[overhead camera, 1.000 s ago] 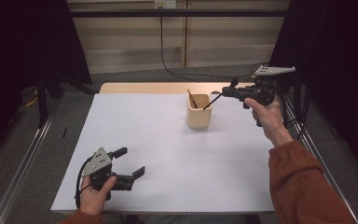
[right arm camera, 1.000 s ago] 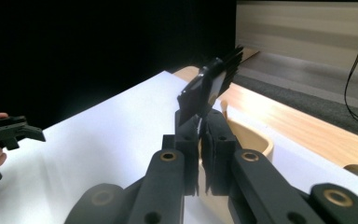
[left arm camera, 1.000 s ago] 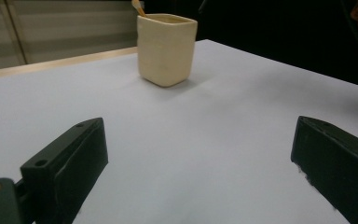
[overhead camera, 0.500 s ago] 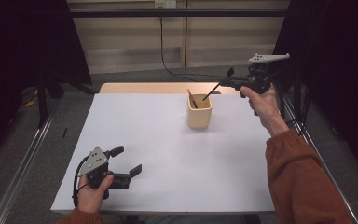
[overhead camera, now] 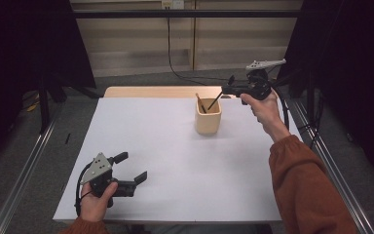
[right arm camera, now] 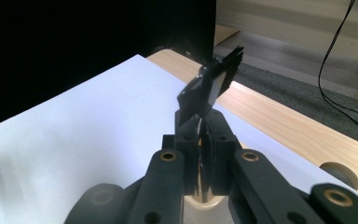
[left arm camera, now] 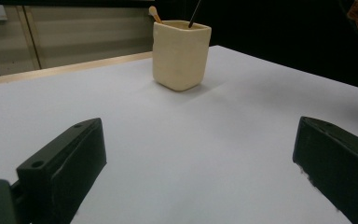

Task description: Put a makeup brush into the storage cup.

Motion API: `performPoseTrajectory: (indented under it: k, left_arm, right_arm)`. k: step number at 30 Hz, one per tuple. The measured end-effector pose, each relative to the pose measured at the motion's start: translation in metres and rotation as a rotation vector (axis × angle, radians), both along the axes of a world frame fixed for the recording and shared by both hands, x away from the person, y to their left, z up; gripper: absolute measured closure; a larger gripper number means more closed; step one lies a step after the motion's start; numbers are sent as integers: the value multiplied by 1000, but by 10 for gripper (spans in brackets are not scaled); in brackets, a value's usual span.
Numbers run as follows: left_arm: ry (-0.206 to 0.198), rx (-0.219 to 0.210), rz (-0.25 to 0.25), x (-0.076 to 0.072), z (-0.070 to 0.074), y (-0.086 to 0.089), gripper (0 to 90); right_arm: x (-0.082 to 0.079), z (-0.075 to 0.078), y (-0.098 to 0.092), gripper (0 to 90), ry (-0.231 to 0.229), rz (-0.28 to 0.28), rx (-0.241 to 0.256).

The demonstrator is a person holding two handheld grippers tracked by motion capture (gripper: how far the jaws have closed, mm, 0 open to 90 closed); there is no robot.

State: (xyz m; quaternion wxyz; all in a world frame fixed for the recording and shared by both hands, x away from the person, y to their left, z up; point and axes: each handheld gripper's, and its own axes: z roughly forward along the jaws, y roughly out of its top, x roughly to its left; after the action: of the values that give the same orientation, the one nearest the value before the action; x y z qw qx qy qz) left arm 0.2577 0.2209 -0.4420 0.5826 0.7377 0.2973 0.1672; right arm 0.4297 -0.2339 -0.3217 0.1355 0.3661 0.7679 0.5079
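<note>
I keep my right gripper (overhead camera: pixel 230 89) clamped on the black brush (overhead camera: pixel 215 100), angled so its tip sits in the cup (overhead camera: pixel 208 122) at the table's far side. My left gripper (overhead camera: pixel 129 168) rests spread wide, clear of the work.

A white sheet (overhead camera: pixel 175 161) covers the table, whose bare wooden edge (overhead camera: pixel 146 91) shows along the far side. 1 black cable (overhead camera: pixel 173 53) hangs down the pale wall behind and trails across the grey floor (overhead camera: pixel 34 146).
</note>
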Motion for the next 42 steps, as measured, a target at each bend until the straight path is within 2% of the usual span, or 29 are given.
performPoseTrajectory:
  k: [13, 20, 37, 42]
  left_arm:
    - [-3, -1, 4, 0, 1, 3, 28]
    - [-4, 4, 11, 0, 2, 4, 29]
    - [-3, 18, 16, -1, 2, 6, 32]
    - [-2, 14, 16, -1, 2, 5, 32]
  right_arm:
    - [4, -15, 11, 858, 18, 7, -39]
    - [4, -25, 13, 858, 30, 4, -39]
    - [7, -36, 19, 857, 45, -2, -70]
    - [7, -40, 19, 856, 49, -5, -53]
